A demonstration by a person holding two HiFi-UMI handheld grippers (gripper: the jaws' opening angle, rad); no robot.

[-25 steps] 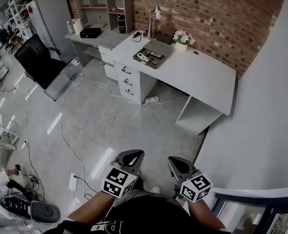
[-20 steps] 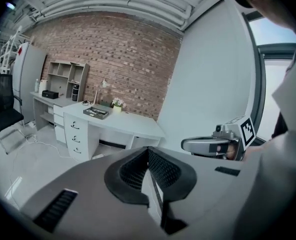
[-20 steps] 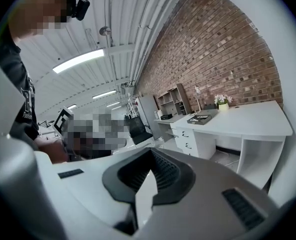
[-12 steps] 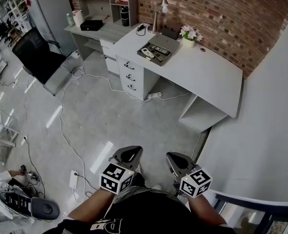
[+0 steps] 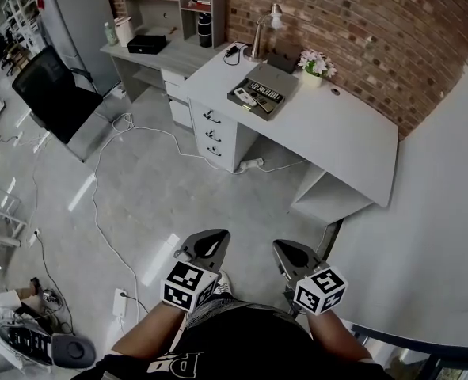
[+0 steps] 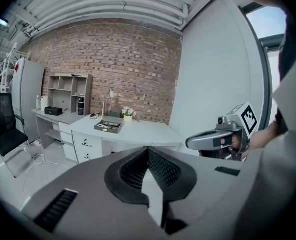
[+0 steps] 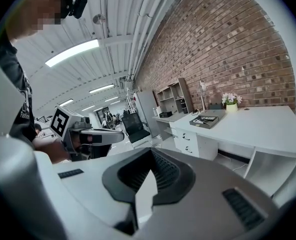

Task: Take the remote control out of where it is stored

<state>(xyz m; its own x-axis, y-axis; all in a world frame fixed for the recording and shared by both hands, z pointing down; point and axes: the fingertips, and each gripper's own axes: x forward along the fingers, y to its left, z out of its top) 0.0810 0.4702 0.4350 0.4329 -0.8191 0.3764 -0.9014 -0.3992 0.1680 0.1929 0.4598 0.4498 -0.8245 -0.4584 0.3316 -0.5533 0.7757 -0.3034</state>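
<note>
- Head view: the white L-shaped desk (image 5: 336,129) sits a little larger and lower in frame than a moment ago, so the person seems to be walking toward it. Still well short of it.
- The remote control (image 5: 246,96) lies in a dark tray (image 5: 279,103) on the desk top, above the drawer stack, not yet touched.
- The left gripper (image 5: 207,244) and right gripper (image 5: 294,255) are carried side by side near the person's body, far from the desk, raised slightly from before.
- Left gripper view: jaws pressed together, nothing between them. The tray (image 6: 107,126) shows on the desk straight ahead, and the right gripper (image 6: 208,141) is alongside.
- Right gripper view: jaws fully together, empty. The desk (image 7: 258,124) with the tray (image 7: 207,120) is ahead to the right, and the left gripper (image 7: 102,137) is beside it.
- Judgement: only the approach is under way; reaching over the desk, opening a claw and grasping are all still to do.
</note>
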